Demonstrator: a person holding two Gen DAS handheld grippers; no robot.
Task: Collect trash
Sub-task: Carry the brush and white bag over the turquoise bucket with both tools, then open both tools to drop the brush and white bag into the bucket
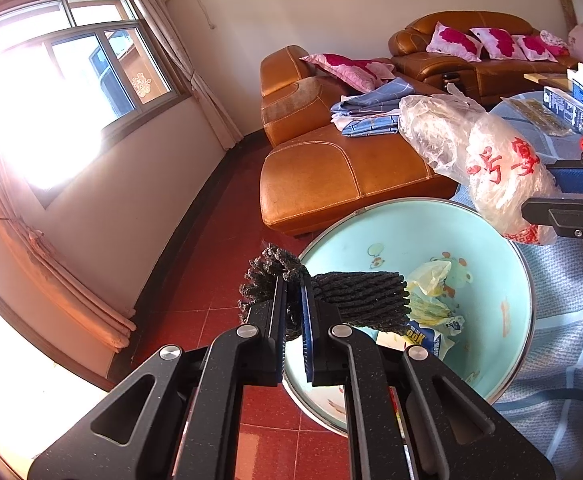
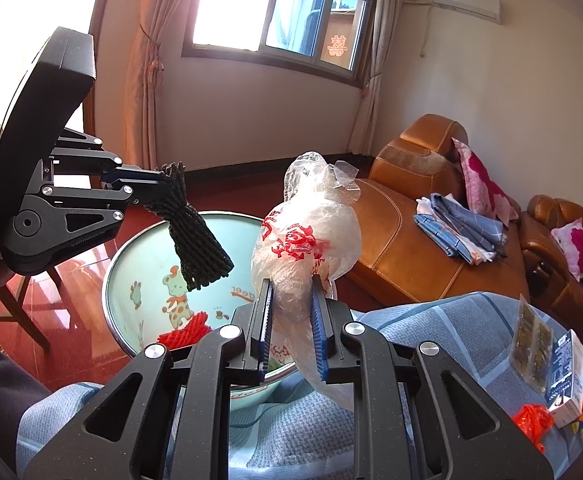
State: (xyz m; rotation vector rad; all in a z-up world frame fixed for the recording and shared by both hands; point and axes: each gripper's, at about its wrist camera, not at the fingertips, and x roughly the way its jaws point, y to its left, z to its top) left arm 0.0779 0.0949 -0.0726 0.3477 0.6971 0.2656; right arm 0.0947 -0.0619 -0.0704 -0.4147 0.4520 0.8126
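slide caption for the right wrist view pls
Right gripper holds a clear red-printed plastic bag beside the pale blue cartoon basin.

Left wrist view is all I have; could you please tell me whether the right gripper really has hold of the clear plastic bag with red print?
Observer: Yes. In the right wrist view the right gripper is shut on the plastic bag, with both fingers pressing its lower half.
Operator: Thank you. Is anything in the basin hidden behind my black net?
Observer: Yes. A red foam net lies inside the basin, against the wall nearest the right gripper.
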